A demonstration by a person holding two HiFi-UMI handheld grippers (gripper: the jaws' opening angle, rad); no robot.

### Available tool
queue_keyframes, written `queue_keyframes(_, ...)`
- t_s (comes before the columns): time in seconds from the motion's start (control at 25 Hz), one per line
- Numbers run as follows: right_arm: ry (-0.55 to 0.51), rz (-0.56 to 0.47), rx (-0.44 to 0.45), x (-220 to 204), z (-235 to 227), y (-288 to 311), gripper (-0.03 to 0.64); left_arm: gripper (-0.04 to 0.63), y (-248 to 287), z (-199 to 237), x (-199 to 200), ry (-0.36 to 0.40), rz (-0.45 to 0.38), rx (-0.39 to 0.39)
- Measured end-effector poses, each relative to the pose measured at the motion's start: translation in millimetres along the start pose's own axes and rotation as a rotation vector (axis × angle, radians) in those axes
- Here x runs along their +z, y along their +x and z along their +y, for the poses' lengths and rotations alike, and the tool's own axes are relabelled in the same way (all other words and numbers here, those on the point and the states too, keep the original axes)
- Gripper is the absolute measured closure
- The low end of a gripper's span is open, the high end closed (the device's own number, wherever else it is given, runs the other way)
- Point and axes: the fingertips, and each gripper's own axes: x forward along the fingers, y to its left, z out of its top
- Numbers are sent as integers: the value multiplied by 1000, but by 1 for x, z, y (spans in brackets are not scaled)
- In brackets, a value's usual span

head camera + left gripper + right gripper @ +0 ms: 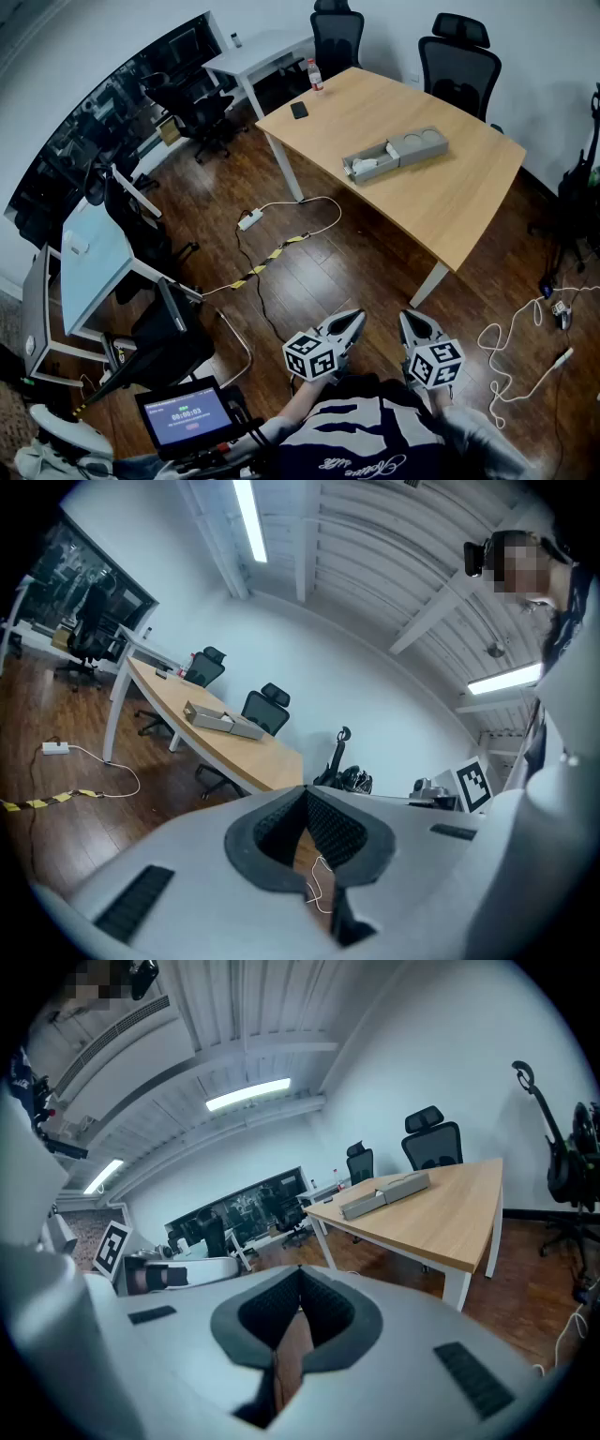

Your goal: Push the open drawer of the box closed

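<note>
abreast: left tool (pixel 357 322), right tool (pixel 409 320) (closed)

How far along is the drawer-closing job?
Nothing is done yet: the drawer sticks out of the box on the table. The left gripper and right gripper are shut, empty and far from it. To do: approach and push the drawer in.

drawer (pixel 366 167) contents: too small to tell | person's torso (pixel 375 439): cut by bottom edge

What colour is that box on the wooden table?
Grey. The box shows best in the head view.
</note>
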Motion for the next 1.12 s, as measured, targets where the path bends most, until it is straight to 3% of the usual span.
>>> queue_keyframes(0.32,35,3,18,0,-18,12,618,594,12,5,1,13,15,40)
queue_keyframes(0.68,67,22,6,-1,-36,48,618,594,31,43,4,2,50,56)
queue_keyframes(1.12,64,24,-46,49,-46,159,618,594,58,154,94,19,19,51)
